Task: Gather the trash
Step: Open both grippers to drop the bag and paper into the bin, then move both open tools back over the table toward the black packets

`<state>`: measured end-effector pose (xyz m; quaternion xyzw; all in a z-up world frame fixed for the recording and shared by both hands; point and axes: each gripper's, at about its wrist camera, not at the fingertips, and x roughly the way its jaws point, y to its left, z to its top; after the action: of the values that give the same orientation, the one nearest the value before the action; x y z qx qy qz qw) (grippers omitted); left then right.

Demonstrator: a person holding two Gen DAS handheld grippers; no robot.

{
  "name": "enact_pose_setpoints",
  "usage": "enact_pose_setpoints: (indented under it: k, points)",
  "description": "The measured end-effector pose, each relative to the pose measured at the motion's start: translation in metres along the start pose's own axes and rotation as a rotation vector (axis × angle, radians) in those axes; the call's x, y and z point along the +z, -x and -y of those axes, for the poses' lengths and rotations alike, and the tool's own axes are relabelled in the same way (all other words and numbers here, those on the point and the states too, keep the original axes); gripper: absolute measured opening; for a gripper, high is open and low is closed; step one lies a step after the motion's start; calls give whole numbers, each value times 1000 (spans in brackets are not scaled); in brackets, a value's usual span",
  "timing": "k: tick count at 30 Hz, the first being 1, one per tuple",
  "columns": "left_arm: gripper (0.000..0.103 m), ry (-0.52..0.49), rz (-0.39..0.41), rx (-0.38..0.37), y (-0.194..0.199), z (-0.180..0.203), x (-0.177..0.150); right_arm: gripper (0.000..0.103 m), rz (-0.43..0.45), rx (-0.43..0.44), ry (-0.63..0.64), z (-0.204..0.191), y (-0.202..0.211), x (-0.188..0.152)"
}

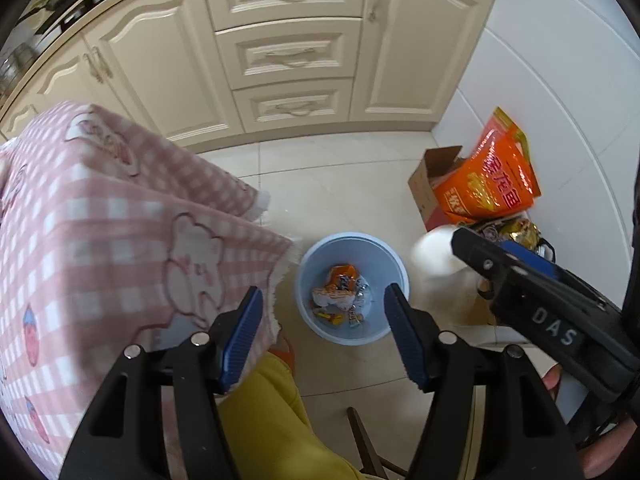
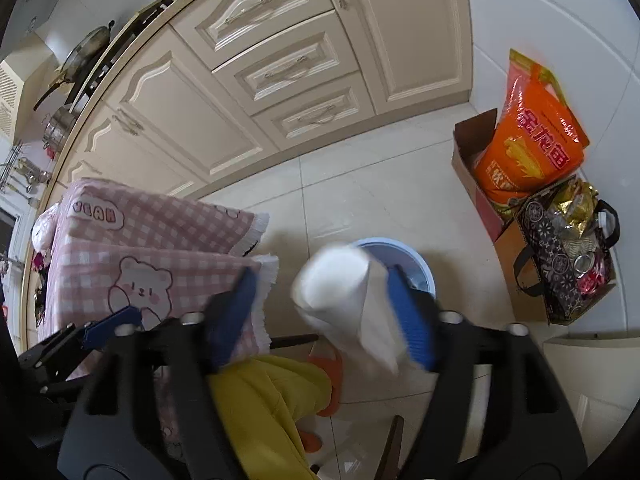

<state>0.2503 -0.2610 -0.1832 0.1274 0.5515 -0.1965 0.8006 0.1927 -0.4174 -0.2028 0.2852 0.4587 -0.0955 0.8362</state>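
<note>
Below, on the pale tiled floor, stands a light blue bin (image 1: 352,288) with crumpled wrappers (image 1: 340,294) lying at its bottom; their print is too blurred to read. The left gripper (image 1: 323,334) hangs over it with its blue pads standing wide apart and nothing between them. In the right wrist view the right gripper (image 2: 320,316) also has its fingers spread well open, and a crumpled white tissue (image 2: 348,296) sits in the gap, smeared by motion; it lies close against the right pad, but whether it touches that pad or hangs free cannot be told. The tissue covers most of the bin there, so only a curved piece of rim shows. From the left wrist view the tissue is a white blur at the tip of the right gripper, just right of the bin. A pink checked cloth (image 1: 104,240) drapes a table at the left, cut off by the edge. A yellow trouser leg (image 2: 264,408) and an orange slipper (image 2: 332,376) show partly behind the fingers. An orange bag (image 2: 532,140) stands in a cardboard box (image 2: 464,152) by the wall.
</note>
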Motion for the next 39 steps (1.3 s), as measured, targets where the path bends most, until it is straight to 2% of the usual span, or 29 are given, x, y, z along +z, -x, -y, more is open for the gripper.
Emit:
enact_pose_setpoints:
  k: [7, 11, 22, 30, 39]
  points:
    - [63, 19, 20, 8, 9, -14, 0, 70, -35, -20, -31, 3, -3, -9]
    - [63, 17, 14, 5, 9, -14, -4, 70, -26, -60, -32, 3, 7, -17]
    - [63, 3, 35, -11, 34, -16, -19, 70, 20, -61, -6, -17, 39, -29]
    - [64, 32, 112, -11, 69, -31, -33, 70, 84, -57, 40, -47, 72, -36]
    - [64, 124, 213, 5, 118, -78, -54, 71, 145, -14, 143, -106, 99, -46]
